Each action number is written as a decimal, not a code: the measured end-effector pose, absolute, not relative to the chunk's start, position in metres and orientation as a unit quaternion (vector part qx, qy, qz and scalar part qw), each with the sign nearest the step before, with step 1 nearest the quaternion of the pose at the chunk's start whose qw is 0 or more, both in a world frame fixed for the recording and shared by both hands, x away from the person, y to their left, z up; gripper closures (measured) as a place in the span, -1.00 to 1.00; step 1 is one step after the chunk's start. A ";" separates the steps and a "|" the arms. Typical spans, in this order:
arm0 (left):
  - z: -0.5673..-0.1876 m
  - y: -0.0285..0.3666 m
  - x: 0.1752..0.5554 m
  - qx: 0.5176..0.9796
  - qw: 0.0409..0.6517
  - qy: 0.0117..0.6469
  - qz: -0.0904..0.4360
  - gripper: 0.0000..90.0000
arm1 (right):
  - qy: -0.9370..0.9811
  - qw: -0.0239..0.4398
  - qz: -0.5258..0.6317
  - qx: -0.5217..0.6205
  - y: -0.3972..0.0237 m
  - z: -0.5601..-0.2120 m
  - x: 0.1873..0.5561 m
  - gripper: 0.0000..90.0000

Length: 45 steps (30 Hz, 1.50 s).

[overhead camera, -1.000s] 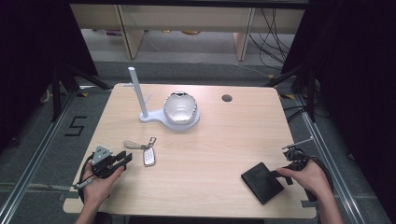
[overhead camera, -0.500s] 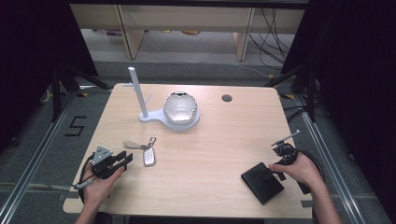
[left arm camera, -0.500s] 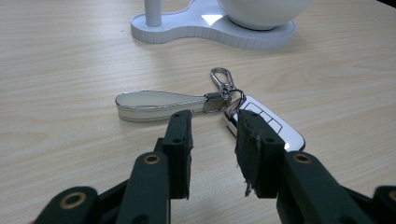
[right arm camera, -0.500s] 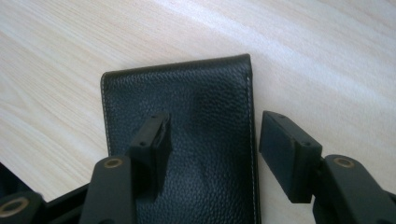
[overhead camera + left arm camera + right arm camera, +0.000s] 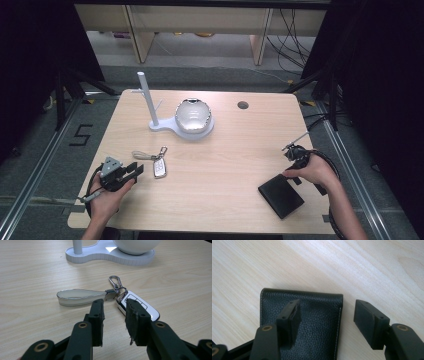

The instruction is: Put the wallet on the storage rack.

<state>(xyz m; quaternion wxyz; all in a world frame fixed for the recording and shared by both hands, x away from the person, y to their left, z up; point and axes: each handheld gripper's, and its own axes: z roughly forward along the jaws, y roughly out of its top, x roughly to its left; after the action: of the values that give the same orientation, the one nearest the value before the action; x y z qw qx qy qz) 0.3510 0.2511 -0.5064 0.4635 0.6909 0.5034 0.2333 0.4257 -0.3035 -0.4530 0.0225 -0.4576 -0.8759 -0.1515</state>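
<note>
Your right gripper (image 5: 327,320) has its jaws spread wide, straddling one edge of a black wallet (image 5: 312,322) at the table's near right; it grips nothing. Your left gripper (image 5: 113,315), jaws partly open and empty, points at a key fob (image 5: 140,306) and its strap (image 5: 80,296), near left. A white stand (image 5: 172,122) sits farther back.

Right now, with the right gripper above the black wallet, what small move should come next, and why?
Probably lower the right gripper and close it on the black wallet's stitched edge. Its jaws stand open and straddle that edge: one jaw over the leather, the other over bare table. The wallet lies flat, so a careful descent seems needed before closing.
</note>
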 end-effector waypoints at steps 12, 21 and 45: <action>-0.507 0.250 0.351 0.691 0.464 0.503 0.231 0.46 | -0.878 0.052 -0.136 -0.455 -0.299 -0.464 0.435 -0.17; -0.508 0.249 0.352 0.691 0.467 0.503 0.227 0.45 | -0.878 0.069 -0.128 -0.457 -0.297 -0.474 0.436 -0.17; -0.508 0.250 0.352 0.691 0.466 0.504 0.226 0.43 | -0.857 0.064 -0.112 -0.499 -0.300 -0.473 0.435 0.11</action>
<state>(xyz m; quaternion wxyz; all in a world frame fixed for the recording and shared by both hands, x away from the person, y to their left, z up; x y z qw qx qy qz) 0.3517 0.2497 -0.5081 0.4659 0.6914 0.5035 0.2264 0.4348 -0.3001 -0.4729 0.0637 -0.4987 -0.8571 -0.1123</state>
